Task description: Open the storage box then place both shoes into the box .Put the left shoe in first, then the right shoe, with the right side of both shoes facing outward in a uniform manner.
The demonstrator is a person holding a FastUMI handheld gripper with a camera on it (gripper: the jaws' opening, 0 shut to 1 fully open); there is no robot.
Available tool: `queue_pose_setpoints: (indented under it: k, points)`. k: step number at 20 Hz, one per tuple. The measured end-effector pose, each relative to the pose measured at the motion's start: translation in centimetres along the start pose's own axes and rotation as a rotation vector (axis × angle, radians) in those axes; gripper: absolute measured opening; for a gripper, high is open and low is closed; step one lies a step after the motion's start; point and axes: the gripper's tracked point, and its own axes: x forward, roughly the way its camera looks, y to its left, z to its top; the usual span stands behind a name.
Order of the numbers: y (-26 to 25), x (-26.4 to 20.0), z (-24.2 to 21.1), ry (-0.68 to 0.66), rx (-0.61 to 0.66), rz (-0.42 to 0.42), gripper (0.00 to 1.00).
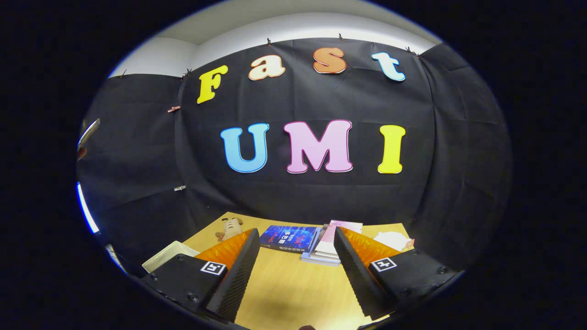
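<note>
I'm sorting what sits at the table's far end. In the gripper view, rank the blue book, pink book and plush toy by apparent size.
1. blue book
2. pink book, partly hidden by a finger of the open claw, so unsure
3. plush toy

storage box (167, 256) | white, open-topped | on table, left of fingers

Light bright, from above. Table (293, 284) shiny yellow, soft dark shadow low between gripper (296, 243) fingers, spread wide, holding nothing. Picture sharp in middle. Edges bend round. White glare strip (86, 208) at left.
</note>
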Motion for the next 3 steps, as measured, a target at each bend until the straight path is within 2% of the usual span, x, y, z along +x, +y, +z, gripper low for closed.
queue_pose_setpoints:
  k: [3]
  points:
    - [-1.9, -0.2, 1.1, -0.046, -0.034, -0.012, 0.98]
